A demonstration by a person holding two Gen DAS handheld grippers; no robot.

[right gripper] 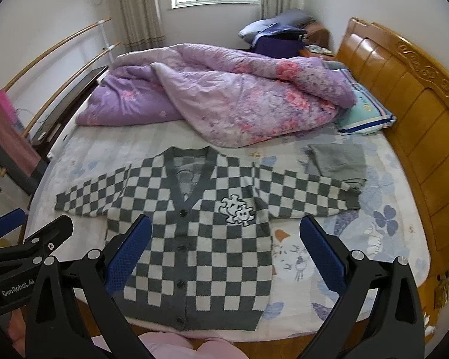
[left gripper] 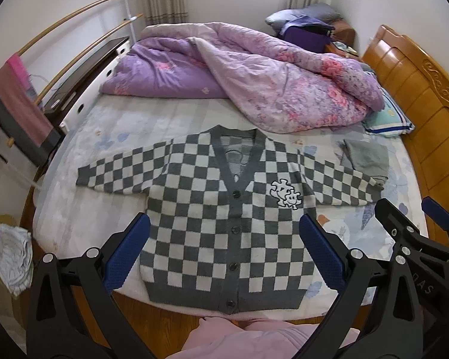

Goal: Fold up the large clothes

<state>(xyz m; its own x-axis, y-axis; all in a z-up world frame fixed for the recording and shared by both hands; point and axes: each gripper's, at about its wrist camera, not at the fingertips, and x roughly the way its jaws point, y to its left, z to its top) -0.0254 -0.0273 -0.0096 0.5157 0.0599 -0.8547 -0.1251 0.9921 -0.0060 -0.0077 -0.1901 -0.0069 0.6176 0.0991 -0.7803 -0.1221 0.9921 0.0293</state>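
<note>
A grey-and-white checkered cardigan lies flat and buttoned on the bed, sleeves spread to both sides, hem at the near edge. A white cartoon patch marks its chest. My left gripper hovers open above the cardigan's lower body, holding nothing. My right gripper is open too, over the cardigan's right half and the sheet beside it. Each gripper shows at the edge of the other's view, side by side.
A rumpled purple floral quilt fills the far half of the bed. A folded grey garment lies by the right sleeve, near a pillow and the wooden headboard. A rack with a pink towel stands left.
</note>
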